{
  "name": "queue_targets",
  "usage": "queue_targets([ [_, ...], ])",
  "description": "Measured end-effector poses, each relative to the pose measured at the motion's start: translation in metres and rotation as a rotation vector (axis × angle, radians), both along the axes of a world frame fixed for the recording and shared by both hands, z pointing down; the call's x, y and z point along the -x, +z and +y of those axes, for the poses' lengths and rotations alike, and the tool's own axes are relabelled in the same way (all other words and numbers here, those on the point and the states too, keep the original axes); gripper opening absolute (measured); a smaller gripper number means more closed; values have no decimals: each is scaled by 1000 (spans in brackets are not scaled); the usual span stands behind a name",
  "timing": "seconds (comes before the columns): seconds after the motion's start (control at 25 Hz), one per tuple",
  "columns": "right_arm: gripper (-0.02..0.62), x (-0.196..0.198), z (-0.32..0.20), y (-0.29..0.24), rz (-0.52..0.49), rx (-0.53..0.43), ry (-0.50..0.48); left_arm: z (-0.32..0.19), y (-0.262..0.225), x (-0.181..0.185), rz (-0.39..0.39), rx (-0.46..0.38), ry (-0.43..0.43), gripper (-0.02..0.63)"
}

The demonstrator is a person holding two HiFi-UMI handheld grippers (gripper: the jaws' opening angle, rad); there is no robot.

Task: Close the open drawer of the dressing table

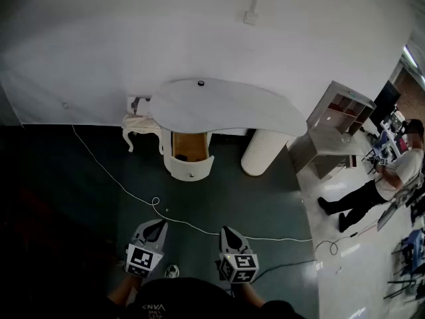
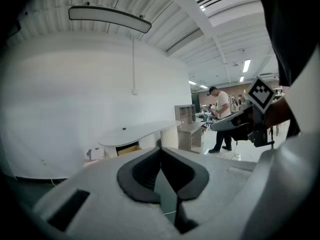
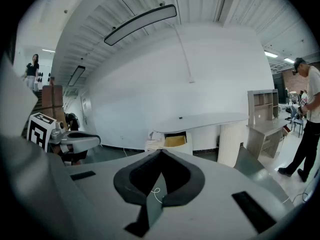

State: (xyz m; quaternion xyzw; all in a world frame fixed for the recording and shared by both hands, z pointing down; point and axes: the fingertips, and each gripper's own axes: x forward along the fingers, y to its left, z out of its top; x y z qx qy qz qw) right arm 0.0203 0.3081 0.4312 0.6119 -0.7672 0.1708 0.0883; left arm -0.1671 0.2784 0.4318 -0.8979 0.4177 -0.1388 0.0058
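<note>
The dressing table [image 1: 226, 108] has a grey kidney-shaped top and stands against the white wall. Its cream drawer [image 1: 189, 158] is pulled out at the front left, showing a yellowish wood inside. The same table [image 2: 137, 132] and drawer [image 2: 127, 149] appear far off in the left gripper view, and the drawer [image 3: 175, 141] shows under the tabletop in the right gripper view. My left gripper [image 1: 157, 226] and right gripper [image 1: 229, 234] are low in the head view, well short of the table. Both are shut and hold nothing.
A white cable [image 1: 126, 191] snakes over the dark green floor between me and the table. A small white stool [image 1: 141, 126] stands left of the table, a ribbed white column [image 1: 262, 151] on its right. A grey shelf unit [image 1: 332, 128] and a person [image 1: 378, 185] are at the right.
</note>
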Motion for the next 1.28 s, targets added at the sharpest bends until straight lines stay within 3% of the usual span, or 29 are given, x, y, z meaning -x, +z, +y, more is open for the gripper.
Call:
queue_targets([
  [0.2, 5, 18, -14, -1, -5, -23, 20, -15, 5, 17, -34, -5, 34, 20],
  [0.32, 8, 27, -23, -1, -8, -41, 57, -27, 5, 30, -10, -7, 37, 20],
  [0.52, 110, 38, -33, 6, -26, -39, 103, -38, 2, 43, -1, 12, 83, 25],
  [0.64, 165, 48, -45, 3, -33, -48, 98, -50, 0, 53, 9, 23, 86, 127],
  [0.84, 212, 49, -53, 11, -35, -46, 89, -50, 13, 52, 38, 51, 77, 141],
  [1.28, 216, 45, -114, 24, -35, -13, 48, -101, 27, 47, 22, 83, 51, 141],
])
